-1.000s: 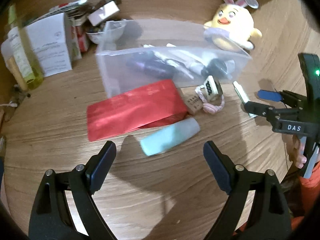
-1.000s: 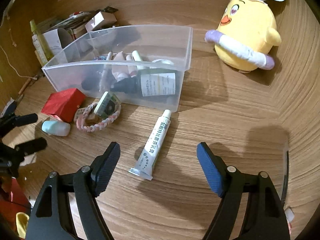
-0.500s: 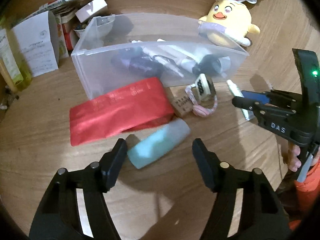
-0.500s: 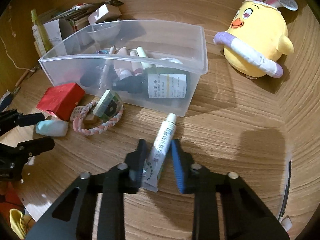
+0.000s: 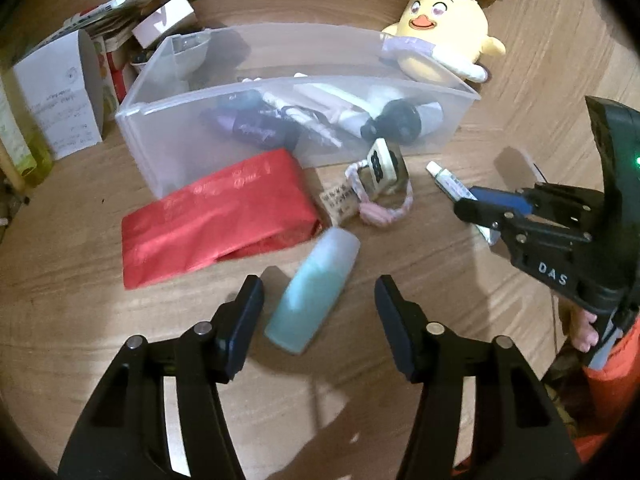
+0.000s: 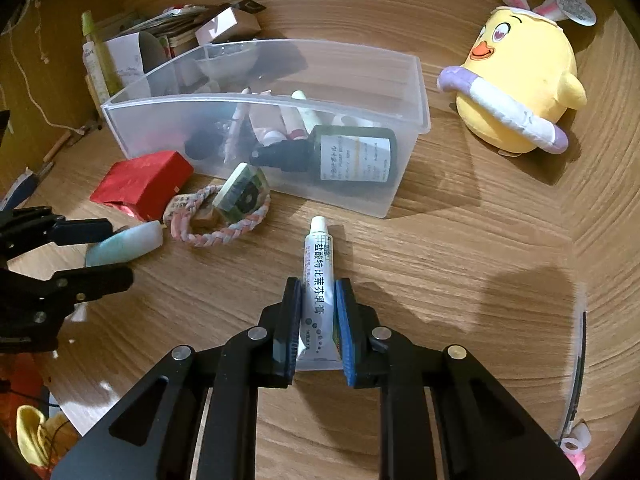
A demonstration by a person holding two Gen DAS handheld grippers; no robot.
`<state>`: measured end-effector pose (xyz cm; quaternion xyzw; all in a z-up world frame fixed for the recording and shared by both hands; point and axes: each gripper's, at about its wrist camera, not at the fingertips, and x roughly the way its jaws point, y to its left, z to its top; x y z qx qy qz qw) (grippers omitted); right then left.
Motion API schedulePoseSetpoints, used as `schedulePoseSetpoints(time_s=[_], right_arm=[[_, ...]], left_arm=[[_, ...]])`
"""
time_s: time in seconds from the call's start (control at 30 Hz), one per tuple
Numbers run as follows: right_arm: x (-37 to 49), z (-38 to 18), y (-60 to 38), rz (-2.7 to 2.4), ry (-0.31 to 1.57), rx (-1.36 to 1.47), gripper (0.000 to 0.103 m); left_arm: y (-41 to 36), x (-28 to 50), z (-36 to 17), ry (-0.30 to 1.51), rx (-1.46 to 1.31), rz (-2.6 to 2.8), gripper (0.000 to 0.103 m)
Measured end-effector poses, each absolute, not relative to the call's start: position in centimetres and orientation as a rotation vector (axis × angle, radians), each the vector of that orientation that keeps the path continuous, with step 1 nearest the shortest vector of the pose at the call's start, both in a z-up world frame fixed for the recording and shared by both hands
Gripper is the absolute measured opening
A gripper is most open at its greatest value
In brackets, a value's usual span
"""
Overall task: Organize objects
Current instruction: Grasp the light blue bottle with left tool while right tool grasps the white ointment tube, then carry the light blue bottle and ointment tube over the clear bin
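A pale blue bottle point(image 5: 316, 284) lies on the wooden table between the jaws of my left gripper point(image 5: 320, 320). The jaws are closing and a gap still shows on each side of the bottle. My right gripper point(image 6: 318, 312) is closing too, its pads pressing the lower end of a white ointment tube point(image 6: 318, 256); the cap points at the clear plastic bin point(image 6: 160, 128). In the left wrist view the right gripper point(image 5: 466, 204) holds the tube point(image 5: 446, 178) right of the bin point(image 5: 180, 148). The right wrist view shows the left gripper point(image 6: 116, 252) around the bottle point(image 6: 132, 240).
A red packet point(image 5: 216, 216), a braided band with a tape roll point(image 5: 380, 172) and a small wooden tag lie in front of the bin, which holds several bottles and tubes. A yellow plush chick point(image 6: 520, 80) sits at the back right. Boxes and cartons point(image 5: 60, 92) crowd the back left.
My right gripper has shut on the ointment tube. My left gripper has narrowed around the blue bottle, which now lies more lengthwise between its jaws.
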<state>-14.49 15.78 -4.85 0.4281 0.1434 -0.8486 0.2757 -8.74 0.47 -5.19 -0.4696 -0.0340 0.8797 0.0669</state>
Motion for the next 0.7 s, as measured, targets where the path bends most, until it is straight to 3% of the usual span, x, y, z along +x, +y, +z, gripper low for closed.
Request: schedulePoseSetpoints(time_s=[0.1, 0.2, 0.7], right_arm=[[-14.5, -4.9, 15.6, -2.281, 0.372, 1.15, 0.016], [-14.3, -4.8, 15.9, -2.277, 0.343, 1.151, 0.016], [-11.6, 0.2, 18.2, -2.319, 0.201, 0.978, 0.016]], left_arm=[[1.0, -9.0, -5.3, -0.043, -1.396, 2.666, 0.034], [1.5, -8.8, -5.4, -0.011, -1.377, 2.667, 0.024], [2.3, -5.9, -2.2, -0.077, -1.192, 2.746, 0.024]])
